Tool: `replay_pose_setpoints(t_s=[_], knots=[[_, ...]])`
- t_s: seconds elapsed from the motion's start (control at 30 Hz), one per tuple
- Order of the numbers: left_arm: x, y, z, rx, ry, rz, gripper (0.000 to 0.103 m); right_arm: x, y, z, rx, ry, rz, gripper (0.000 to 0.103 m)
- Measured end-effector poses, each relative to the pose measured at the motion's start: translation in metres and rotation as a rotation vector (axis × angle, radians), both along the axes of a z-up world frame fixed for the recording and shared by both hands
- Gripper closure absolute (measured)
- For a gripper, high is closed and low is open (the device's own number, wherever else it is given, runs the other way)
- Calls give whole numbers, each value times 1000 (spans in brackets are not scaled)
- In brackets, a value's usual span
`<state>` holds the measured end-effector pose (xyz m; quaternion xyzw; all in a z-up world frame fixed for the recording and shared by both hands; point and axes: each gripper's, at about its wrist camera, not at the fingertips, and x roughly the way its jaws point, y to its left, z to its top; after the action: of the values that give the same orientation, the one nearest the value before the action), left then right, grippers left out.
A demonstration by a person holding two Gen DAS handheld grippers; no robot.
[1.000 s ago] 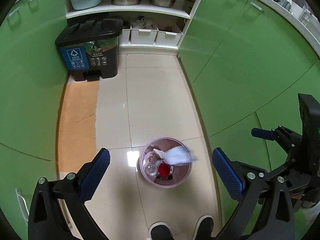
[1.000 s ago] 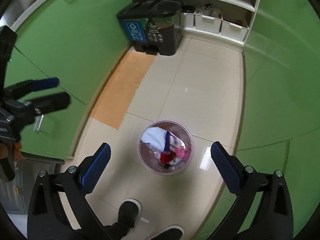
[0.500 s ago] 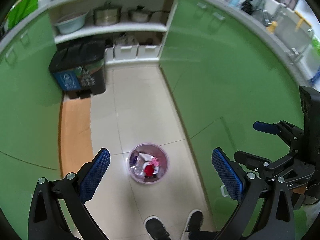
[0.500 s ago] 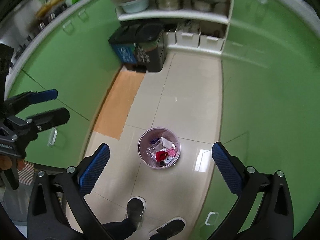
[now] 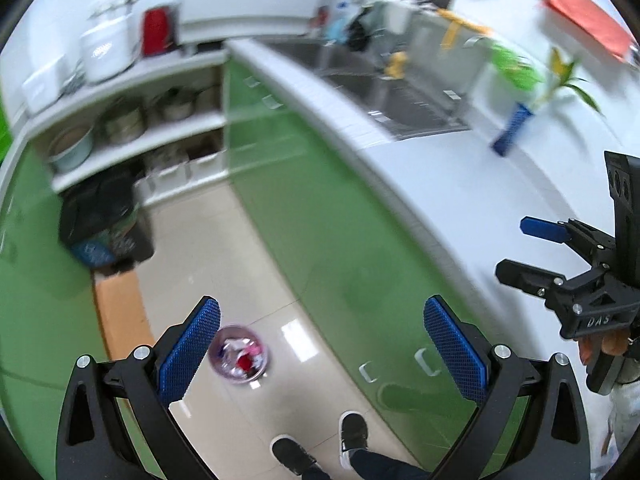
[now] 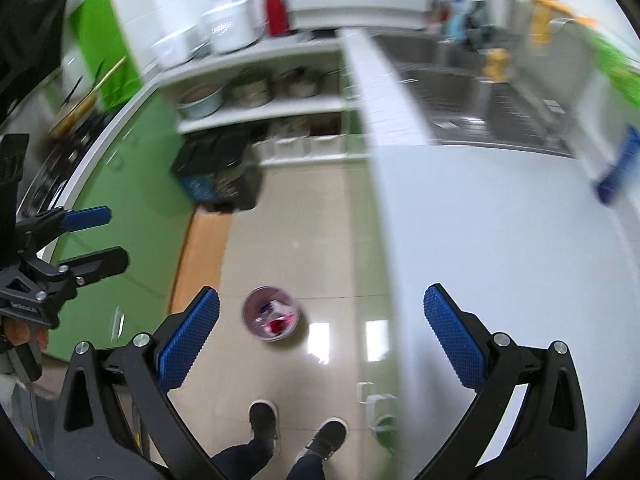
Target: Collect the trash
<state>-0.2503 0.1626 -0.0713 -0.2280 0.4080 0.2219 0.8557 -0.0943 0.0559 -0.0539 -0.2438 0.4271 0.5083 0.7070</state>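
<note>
A small pink bin (image 5: 239, 354) holding white, pink and red trash stands on the tiled floor far below; it also shows in the right wrist view (image 6: 271, 314). My left gripper (image 5: 322, 346) is open and empty, high above the floor. My right gripper (image 6: 322, 340) is open and empty too, level with the white counter (image 6: 500, 216). Each gripper shows at the edge of the other's view, the right one (image 5: 536, 248) and the left one (image 6: 94, 236), both with jaws apart.
Green cabinets (image 5: 320, 208) line both sides of the aisle. A black pedal bin (image 5: 104, 216) and shelves with pots (image 5: 132, 124) stand at the far end. A sink (image 6: 472, 92) and a blue vase (image 5: 510, 132) are on the counter. The person's shoes (image 6: 296, 428) are below.
Both grippers have risen from just above the bin to counter height and tilted up; the bin looks much smaller and the counter and sink have come into view.
</note>
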Motion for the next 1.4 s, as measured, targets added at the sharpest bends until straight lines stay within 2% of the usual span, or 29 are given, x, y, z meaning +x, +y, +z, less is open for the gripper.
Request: replay_pose_setpoints(t_s=[0.07, 0.3, 0.5, 0.67, 0.87, 1.17, 1.4], knots=[[18, -14, 15, 11, -6, -38, 5, 20, -31, 20, 16, -13, -68, 3], [71, -52, 51, 52, -34, -172, 5, 68, -117, 64, 63, -67, -261, 3], [108, -81, 68, 62, -57, -263, 5, 89, -168, 85, 81, -107, -384, 3], [134, -101, 76, 87, -52, -346, 5, 100, -201, 93, 87, -124, -444, 3], [156, -121, 83, 108, -48, -425, 5, 106, -227, 98, 91, -128, -505, 3], [175, -139, 91, 142, -36, -482, 5, 115, -239, 103, 109, -127, -517, 3], [186, -145, 91, 112, -41, -506, 5, 114, -237, 106, 90, -158, -510, 3]])
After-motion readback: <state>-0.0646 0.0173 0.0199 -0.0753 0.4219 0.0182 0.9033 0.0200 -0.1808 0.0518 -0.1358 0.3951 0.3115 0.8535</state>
